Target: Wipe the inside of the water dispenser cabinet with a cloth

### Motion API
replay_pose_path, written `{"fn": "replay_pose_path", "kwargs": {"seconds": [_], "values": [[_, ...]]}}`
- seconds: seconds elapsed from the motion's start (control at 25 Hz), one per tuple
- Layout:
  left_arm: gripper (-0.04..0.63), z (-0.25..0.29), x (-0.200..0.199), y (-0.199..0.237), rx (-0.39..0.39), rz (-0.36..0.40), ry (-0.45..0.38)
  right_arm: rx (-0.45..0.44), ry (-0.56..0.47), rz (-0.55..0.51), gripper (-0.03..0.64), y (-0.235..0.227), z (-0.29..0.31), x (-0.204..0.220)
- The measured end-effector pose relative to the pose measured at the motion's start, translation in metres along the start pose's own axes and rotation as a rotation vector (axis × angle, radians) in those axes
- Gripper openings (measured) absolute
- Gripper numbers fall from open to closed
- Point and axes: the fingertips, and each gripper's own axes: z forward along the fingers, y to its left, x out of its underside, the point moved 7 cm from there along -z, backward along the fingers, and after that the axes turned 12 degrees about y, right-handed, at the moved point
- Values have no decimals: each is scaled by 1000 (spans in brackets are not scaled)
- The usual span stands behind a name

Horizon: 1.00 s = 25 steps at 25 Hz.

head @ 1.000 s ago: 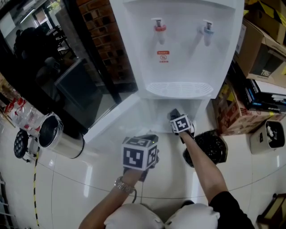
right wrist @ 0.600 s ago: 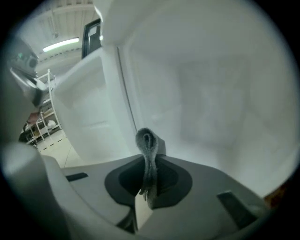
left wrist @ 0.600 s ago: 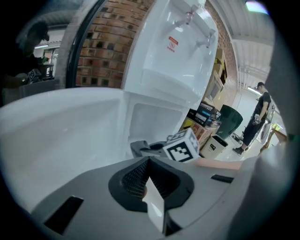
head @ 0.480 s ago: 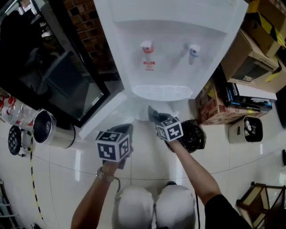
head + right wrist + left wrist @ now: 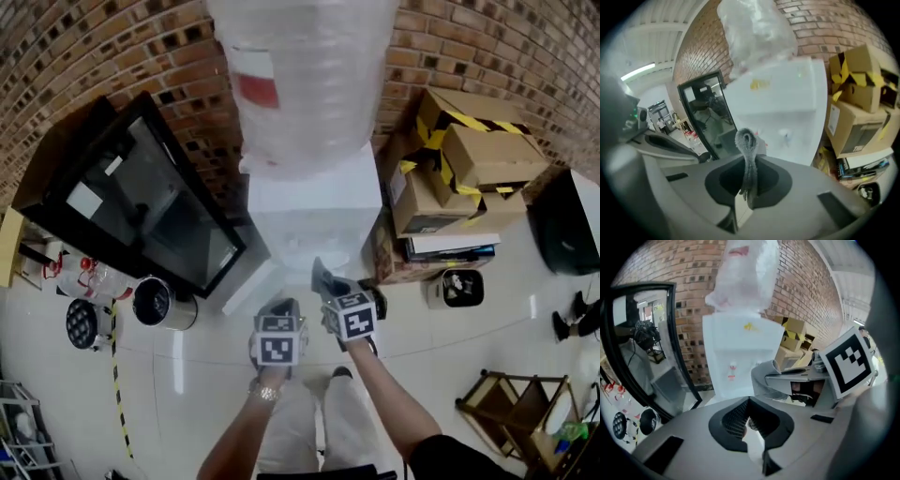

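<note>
The white water dispenser (image 5: 309,211) stands against the brick wall with a clear bottle (image 5: 300,75) on top; its low cabinet door (image 5: 251,286) hangs open to the left. My right gripper (image 5: 328,286) is held in front of the dispenser's base, shut on a grey cloth (image 5: 319,272). In the right gripper view the cloth (image 5: 746,145) sticks up folded between the jaws. My left gripper (image 5: 280,311) is beside it, on its left, shut with nothing in it (image 5: 749,406). Both are outside the cabinet. The cabinet's inside is hidden.
A black glass-door cabinet (image 5: 141,202) stands left of the dispenser, with a steel pot (image 5: 159,302) on the floor by it. Stacked cardboard boxes (image 5: 469,159) and a small white bin (image 5: 450,286) are at the right. A wooden rack (image 5: 511,403) is at the lower right.
The head view has risen from close to the cabinet to well above the dispenser. Both grippers have drawn back from the cabinet opening, the right one bringing the cloth out.
</note>
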Motion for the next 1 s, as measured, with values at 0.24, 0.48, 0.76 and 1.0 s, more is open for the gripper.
{"fn": "replay_pose_path", "kwargs": {"seconds": [0.24,0.48,0.76,1.0], "values": [[2,-131,-90,-53,-25,-7,-5,23,11,31,17,42,-166,-81],[2,-197,-131,-102,-8,-25,-38,-20,-8,18,17,64,-250,-117],[2,-236,-141,-115,-57,-26,-62,-61,-31,-26,18,83,-290,-130],[2,-274,-135,-113,-52,-30,-106,-83,-43,-40,18,119,-316,-120]]}}
